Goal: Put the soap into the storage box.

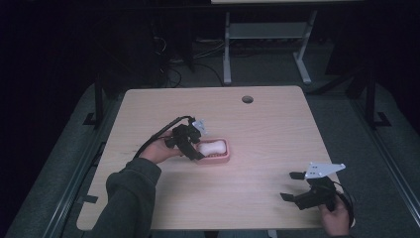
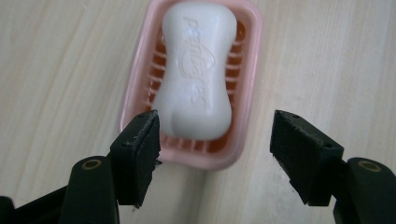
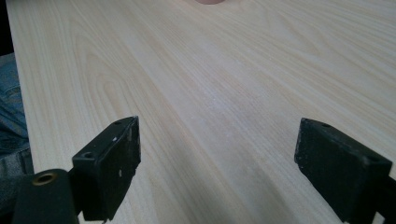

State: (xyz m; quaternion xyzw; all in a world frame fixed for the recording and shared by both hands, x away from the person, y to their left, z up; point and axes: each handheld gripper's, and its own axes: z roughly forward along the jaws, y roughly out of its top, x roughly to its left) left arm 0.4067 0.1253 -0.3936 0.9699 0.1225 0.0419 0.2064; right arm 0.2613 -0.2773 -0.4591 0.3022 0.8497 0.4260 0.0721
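left gripper open over the soap in its pink dish — lift away straight; right gripper open, idle.

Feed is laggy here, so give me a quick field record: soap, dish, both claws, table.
soap: white bar, lying in the dish
dish: pink, slatted, flat on the table
left claw: open, jaws apart at the dish's near end, nothing gripped
right claw: open over bare wood near the table's right front corner, away from the dish
table: light wood
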